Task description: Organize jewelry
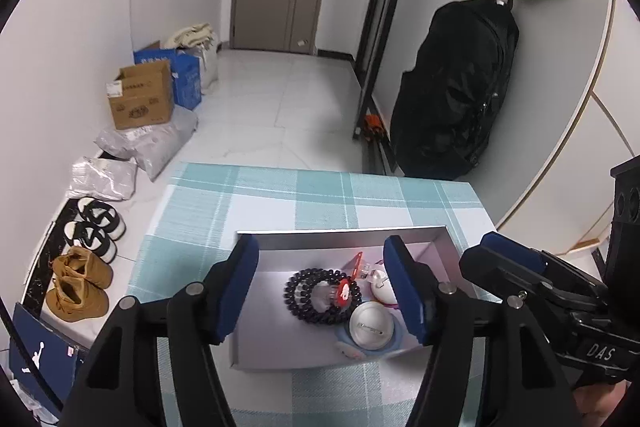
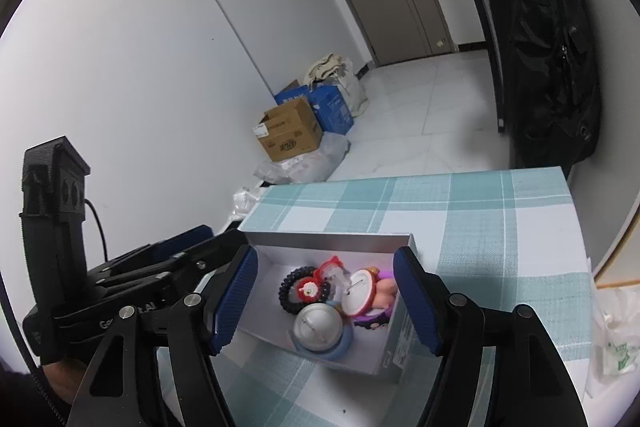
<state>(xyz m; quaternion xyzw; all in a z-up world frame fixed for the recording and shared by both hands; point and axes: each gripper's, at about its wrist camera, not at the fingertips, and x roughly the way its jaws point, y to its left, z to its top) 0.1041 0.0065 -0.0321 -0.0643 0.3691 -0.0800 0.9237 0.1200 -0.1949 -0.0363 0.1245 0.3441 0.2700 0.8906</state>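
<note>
Both my sets of fingers stand apart w/ nothing between the pads: left fingers and right fingers hover over the open grey box, which sits on the plaid counter nearer its front edge than the far one.

All the jewelry's in the box. The black bead bracelet lies toward the box's left side: light, floppy on its cord, round slick beads, so I'd pinch across one run of beads, not the whole loop. The red charm rests on it, small, prob hard plastic. The silver round tin near the front wall looks smooth and slippery, best taken by the rim. The figure w/ white disc toward the right wall is bulky & rigid, I'd take it at the body
</note>
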